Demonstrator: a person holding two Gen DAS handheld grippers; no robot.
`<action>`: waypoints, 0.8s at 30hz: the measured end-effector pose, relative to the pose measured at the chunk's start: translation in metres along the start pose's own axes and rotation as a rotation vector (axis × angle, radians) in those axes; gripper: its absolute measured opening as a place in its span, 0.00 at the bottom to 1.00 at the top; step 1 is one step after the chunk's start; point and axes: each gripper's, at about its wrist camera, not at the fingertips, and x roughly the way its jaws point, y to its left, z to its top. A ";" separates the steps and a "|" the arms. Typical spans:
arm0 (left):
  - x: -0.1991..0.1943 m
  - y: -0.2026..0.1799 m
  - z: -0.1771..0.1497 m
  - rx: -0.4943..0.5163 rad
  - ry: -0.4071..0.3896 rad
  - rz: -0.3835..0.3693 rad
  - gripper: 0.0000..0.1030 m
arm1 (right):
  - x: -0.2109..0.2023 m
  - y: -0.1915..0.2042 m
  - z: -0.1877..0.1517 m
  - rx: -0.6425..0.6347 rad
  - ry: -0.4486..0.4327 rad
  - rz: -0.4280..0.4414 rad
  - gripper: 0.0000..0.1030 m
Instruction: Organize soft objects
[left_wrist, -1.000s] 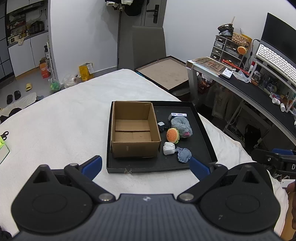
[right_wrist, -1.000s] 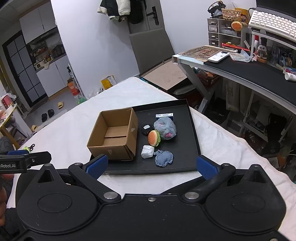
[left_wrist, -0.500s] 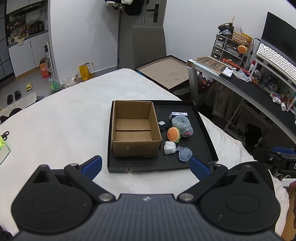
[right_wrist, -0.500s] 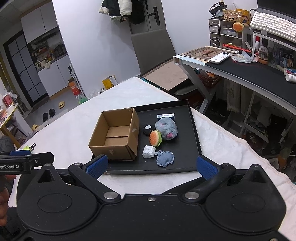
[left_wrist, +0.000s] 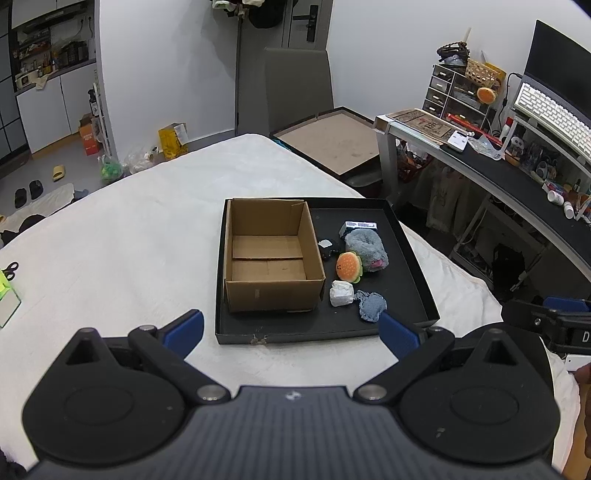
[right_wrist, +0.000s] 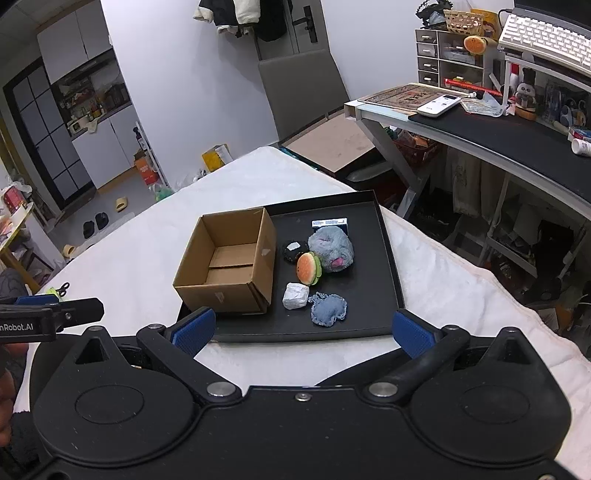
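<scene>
A black tray (left_wrist: 413, 258) (right_wrist: 388, 254) lies on the white bed. In its left half stands an open, empty cardboard box (left_wrist: 271, 284) (right_wrist: 225, 295). To the right of the box lie a grey fuzzy plush (left_wrist: 367, 247) (right_wrist: 330, 245), a burger plush (left_wrist: 348, 266) (right_wrist: 308, 268), a denim-blue soft piece (left_wrist: 371, 304) (right_wrist: 328, 309), a white wrapped block (left_wrist: 341, 293) (right_wrist: 295, 296), a black round item (left_wrist: 327, 248) (right_wrist: 293, 250) and a small dark box (left_wrist: 360, 225) (right_wrist: 330, 222). My left gripper (left_wrist: 291, 328) and right gripper (right_wrist: 302, 326) hover open in front of the tray, holding nothing.
The white bed cover (left_wrist: 129, 240) spreads to the left. A desk (right_wrist: 498, 133) with a keyboard and clutter stands at the right, a grey chair (left_wrist: 297, 88) behind the bed. Scissors (left_wrist: 11, 266) lie at the bed's left edge.
Both grippers have drifted slightly closer to the tray, so the box and toys sit a little lower and larger in view. Nothing on the tray has moved.
</scene>
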 end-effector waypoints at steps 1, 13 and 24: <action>0.001 0.000 0.000 0.000 0.002 -0.001 0.97 | 0.000 0.000 0.000 -0.002 0.001 0.000 1.00; 0.026 0.008 0.013 -0.013 0.021 0.003 0.97 | 0.020 -0.013 0.006 0.056 0.006 -0.033 1.00; 0.061 0.025 0.029 -0.059 0.045 0.025 0.97 | 0.055 -0.022 0.018 0.075 0.040 -0.048 1.00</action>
